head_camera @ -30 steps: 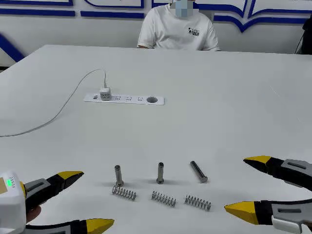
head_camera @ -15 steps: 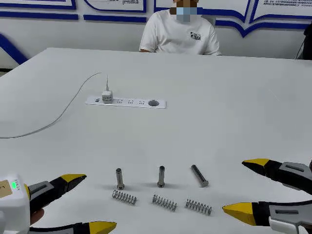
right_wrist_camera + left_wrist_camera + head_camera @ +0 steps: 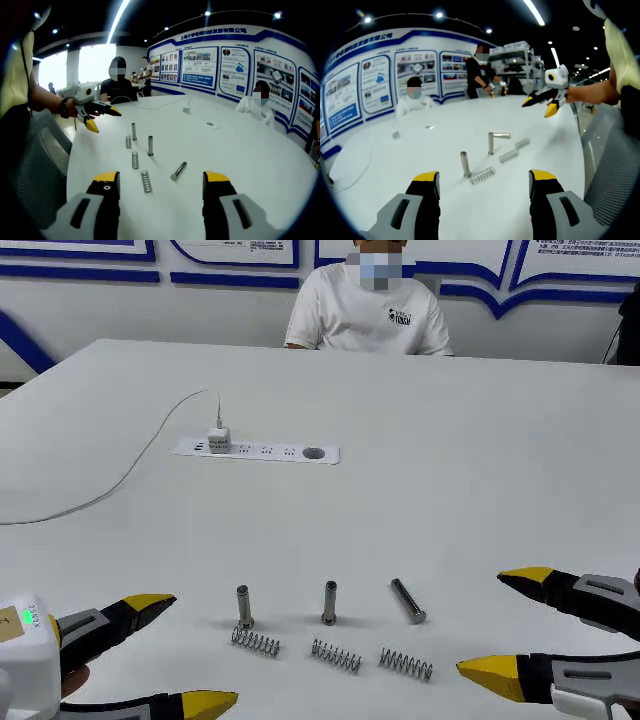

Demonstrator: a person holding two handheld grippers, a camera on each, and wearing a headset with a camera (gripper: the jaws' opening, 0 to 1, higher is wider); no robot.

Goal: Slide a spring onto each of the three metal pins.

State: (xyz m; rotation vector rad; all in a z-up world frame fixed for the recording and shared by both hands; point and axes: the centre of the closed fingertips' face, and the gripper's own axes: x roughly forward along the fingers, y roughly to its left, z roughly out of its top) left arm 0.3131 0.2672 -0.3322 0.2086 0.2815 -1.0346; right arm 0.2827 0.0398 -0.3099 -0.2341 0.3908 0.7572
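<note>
Three metal pins sit in a row on the white table (image 3: 480, 470). The left pin (image 3: 243, 606) and the middle pin (image 3: 329, 602) stand upright, while the right pin (image 3: 407, 601) lies on its side. A spring lies just in front of each: left spring (image 3: 255, 641), middle spring (image 3: 335, 655), right spring (image 3: 406, 664). My left gripper (image 3: 185, 652) is open at the bottom left, short of the left spring and holding nothing. My right gripper (image 3: 490, 625) is open at the bottom right, beside the right spring and also holding nothing. The left gripper view looks between its open jaws at the left pin (image 3: 465, 164) and left spring (image 3: 482, 175).
A white power strip (image 3: 258, 451) with a plugged-in charger (image 3: 217, 438) lies farther back, and its cable (image 3: 110, 485) trails off to the left. A person in a white shirt (image 3: 365, 315) sits at the far side of the table. Another person (image 3: 479, 75) stands beyond the table.
The head view has shifted slightly. The pins, the springs and both open grippers are where they were.
</note>
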